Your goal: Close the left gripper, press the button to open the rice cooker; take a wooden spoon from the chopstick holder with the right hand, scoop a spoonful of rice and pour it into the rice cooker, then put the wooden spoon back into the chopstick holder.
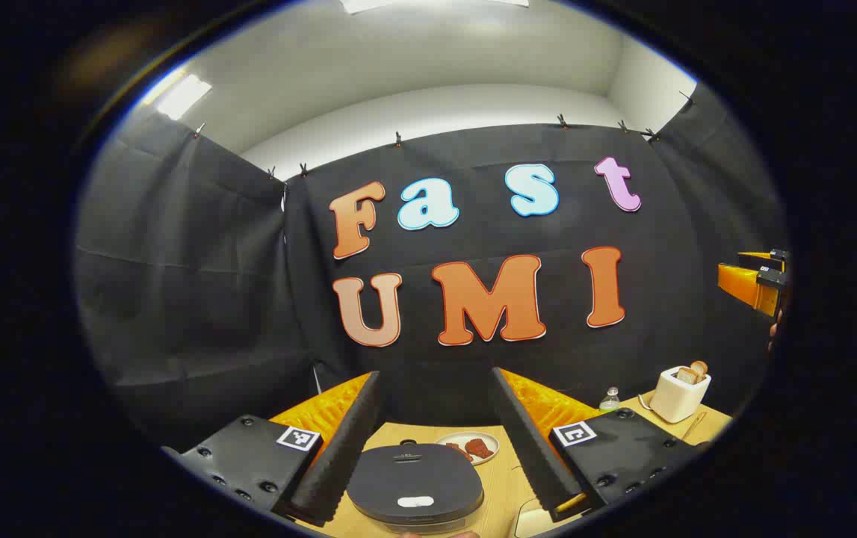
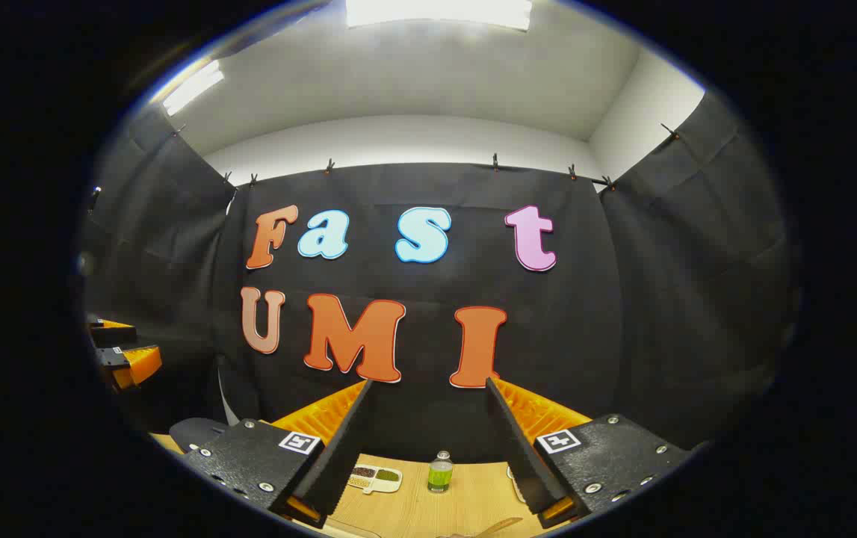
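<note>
The rice cooker [image 1: 415, 486] has a dark grey lid with a white button and stands shut on the wooden table, low between my left gripper's fingers. My left gripper [image 1: 435, 372] is open, held above and before the cooker, touching nothing. My right gripper [image 2: 428, 382] is open too and holds nothing; it also appears at the far right edge of the left gripper view [image 1: 757, 284]. A pale wooden tip [image 2: 499, 527] peeks in at the bottom of the right gripper view. At that view's left edge hangs the left gripper [image 2: 125, 351], with the cooker's dark edge [image 2: 196, 432] below it.
Behind the cooker lies a plate [image 1: 473, 447] with red-brown food. A white toaster [image 1: 681, 392] with bread and a small bottle [image 1: 609, 400] stand at the back right. A green bottle [image 2: 440, 472] and a divided dish of grains [image 2: 376, 478] sit on the table [image 2: 428, 508].
</note>
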